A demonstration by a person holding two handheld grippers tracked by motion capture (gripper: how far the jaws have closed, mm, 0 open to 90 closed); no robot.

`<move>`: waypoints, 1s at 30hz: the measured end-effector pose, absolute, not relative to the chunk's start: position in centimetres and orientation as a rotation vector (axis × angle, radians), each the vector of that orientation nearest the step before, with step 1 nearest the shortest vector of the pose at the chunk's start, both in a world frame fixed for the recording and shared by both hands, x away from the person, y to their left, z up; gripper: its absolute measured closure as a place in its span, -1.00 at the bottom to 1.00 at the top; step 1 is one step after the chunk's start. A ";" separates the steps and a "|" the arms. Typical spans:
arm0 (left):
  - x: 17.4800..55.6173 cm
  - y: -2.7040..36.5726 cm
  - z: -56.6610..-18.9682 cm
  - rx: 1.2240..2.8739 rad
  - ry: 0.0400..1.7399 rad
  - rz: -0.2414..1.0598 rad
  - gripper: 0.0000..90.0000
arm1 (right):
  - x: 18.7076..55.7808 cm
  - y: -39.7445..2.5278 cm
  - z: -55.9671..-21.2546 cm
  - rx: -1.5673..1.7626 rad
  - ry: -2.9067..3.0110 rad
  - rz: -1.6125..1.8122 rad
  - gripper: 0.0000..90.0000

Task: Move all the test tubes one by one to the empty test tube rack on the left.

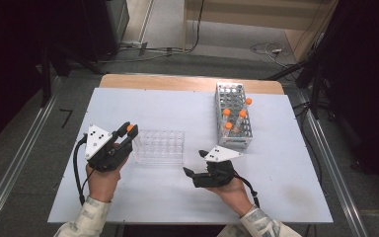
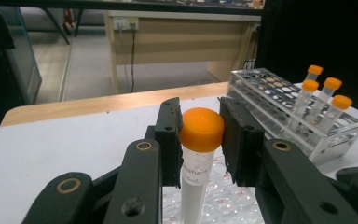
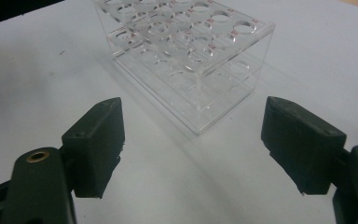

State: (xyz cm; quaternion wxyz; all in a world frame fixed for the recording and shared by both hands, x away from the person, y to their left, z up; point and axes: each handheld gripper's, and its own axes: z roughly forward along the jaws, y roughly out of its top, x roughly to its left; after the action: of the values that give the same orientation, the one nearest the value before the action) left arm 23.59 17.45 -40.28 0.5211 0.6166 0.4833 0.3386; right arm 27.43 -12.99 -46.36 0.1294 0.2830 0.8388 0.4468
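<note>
1. Left gripper (image 2: 200, 135), black, two-jaw, hand-held, bearing a grey three-cornered plate: clenched on item 2, jaws pressed against either side of its cap. Seen in the high view (image 1: 128, 132) at the left end of item 4.
2. Orange-capped clear plastic tube (image 2: 197, 163): upright between the left jaws; rounded orange screw cap, translucent white body, faint printed markings just below the cap. Held above item 4, lower end out of frame. In the high view (image 1: 130, 128) visible as an orange spot at the jaw tips.
3. Right gripper (image 3: 193, 144), black, two-jaw, hand-held: released, jaws wide apart, nothing between them. Low over the table, near item 4, pointing towards it (image 1: 190, 172).
4. Clear acrylic tube rack (image 1: 160, 146), rectangular, rows of round holes, red markings beside them: on the table between the two grippers.
5. Grey metal mesh rack (image 1: 234, 118): right rear of table, carrying four more orange-capped tubes (image 1: 226, 112).
6. White table top (image 1: 143, 195), wooden edge at rear.
</note>
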 end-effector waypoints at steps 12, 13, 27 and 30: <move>24.2 16.5 -41.9 1.547 1.178 0.835 0.57 | 27.4 -13.1 -46.3 0.831 2.432 1.306 -0.55; 24.3 16.4 -42.1 1.559 1.176 0.842 0.57 | 27.4 -13.2 -46.3 0.830 2.432 1.305 -0.55; 24.3 16.2 -44.0 1.595 1.216 0.836 0.57 | 27.3 -13.5 -46.1 0.836 2.425 1.308 -0.54; 24.4 16.2 -44.2 1.595 1.221 0.832 0.57 | 27.3 -13.6 -46.1 0.834 2.422 1.309 -0.54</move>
State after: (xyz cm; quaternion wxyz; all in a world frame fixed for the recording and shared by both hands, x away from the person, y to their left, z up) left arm 24.36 16.19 -44.20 0.4651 0.6494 0.4972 0.3387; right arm 27.30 -13.60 -46.11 0.1320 0.2873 0.8346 0.4510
